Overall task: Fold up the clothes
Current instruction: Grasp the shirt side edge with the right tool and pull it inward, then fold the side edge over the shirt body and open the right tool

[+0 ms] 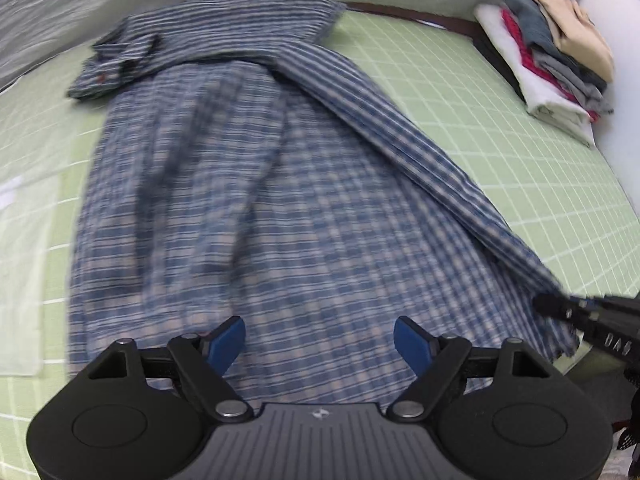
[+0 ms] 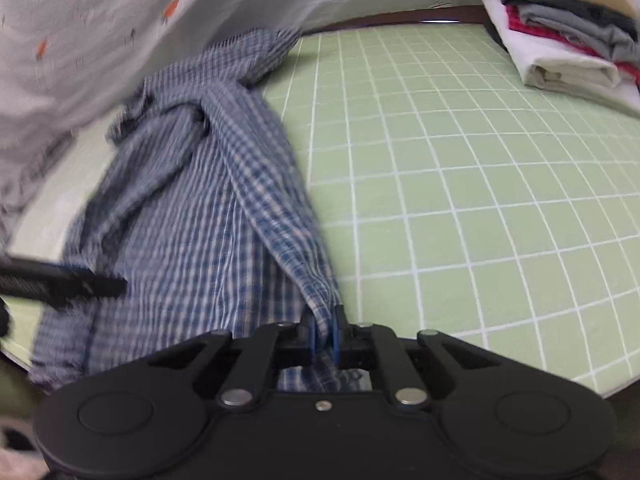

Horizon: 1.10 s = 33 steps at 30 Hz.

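Right now the blue plaid shirt [image 1: 248,184] lies spread along the green gridded counter [image 1: 500,128], its collar end at the far side and its hem at the near edge. One side of the shirt is drawn up into a taut ridge that runs from the far collar area down to the near right, where the right claw [image 2: 325,334] has its two blue-lined fingers pressed together on a bunched corner of the cloth. In the left wrist view that same claw appears at the right edge as a dark tip meeting the fabric. The left claw [image 1: 319,340] hovers over the near hem with its blue pads [image 1: 228,338] set wide apart and nothing between them; plaid fabric shows below the gap. At the far right of the counter sits a stack of folded clothes [image 1: 556,52], with white cloth at the bottom, then red and grey layers, and a tan piece on top. A pale sheet [image 2: 120,32] with small orange marks hangs behind the far edge. Both views are somewhat blurred.
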Motion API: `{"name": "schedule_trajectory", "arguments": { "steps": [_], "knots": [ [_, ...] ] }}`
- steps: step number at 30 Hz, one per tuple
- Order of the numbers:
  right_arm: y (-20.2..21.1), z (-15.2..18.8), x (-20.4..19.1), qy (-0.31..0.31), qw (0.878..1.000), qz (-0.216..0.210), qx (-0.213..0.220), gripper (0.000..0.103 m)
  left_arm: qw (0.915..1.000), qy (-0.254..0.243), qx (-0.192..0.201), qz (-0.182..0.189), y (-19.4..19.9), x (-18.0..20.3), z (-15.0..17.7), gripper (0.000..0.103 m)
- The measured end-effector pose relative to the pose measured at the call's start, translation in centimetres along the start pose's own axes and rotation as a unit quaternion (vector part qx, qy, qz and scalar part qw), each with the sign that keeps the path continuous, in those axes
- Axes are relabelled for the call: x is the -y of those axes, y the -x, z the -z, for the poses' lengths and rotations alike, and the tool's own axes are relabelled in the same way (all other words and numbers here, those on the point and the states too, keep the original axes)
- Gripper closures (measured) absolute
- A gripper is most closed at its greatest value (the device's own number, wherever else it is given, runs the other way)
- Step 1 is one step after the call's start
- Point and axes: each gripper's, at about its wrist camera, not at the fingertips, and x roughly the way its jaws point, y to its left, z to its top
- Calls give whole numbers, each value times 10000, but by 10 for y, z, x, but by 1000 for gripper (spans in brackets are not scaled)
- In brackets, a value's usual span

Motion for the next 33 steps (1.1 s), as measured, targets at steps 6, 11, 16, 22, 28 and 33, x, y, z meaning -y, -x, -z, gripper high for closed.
{"name": "schedule_trajectory", "arguments": {
  "steps": [6, 11, 16, 22, 28, 33],
  "knots": [
    [7, -7, 29, -332, 9983, -484, 51, 97, 9994, -242, -151, 183, -20, 41, 0, 19],
    [12, -10, 36, -384, 9956, -855, 55, 98, 9989, -370, -249, 171, -32, 59, 0, 17],
    [18, -11, 39, -564, 9924, -1085, 145, 98, 9978, -615, -238, 56, -37, 67, 1, 11],
    [19, -5, 48, -1514, 9707, -1850, 238, 98, 9936, -1107, -202, 73, -40, 69, 7, 1],
    [16, 10, 47, -2820, 9214, -2641, 420, 98, 9865, -1624, -153, 126, -42, 68, 14, 0],
    [13, 18, 24, -2965, 9179, -2601, 446, 98, 9868, -1515, -144, 545, -32, 47, 12, 0]
  ]
}}
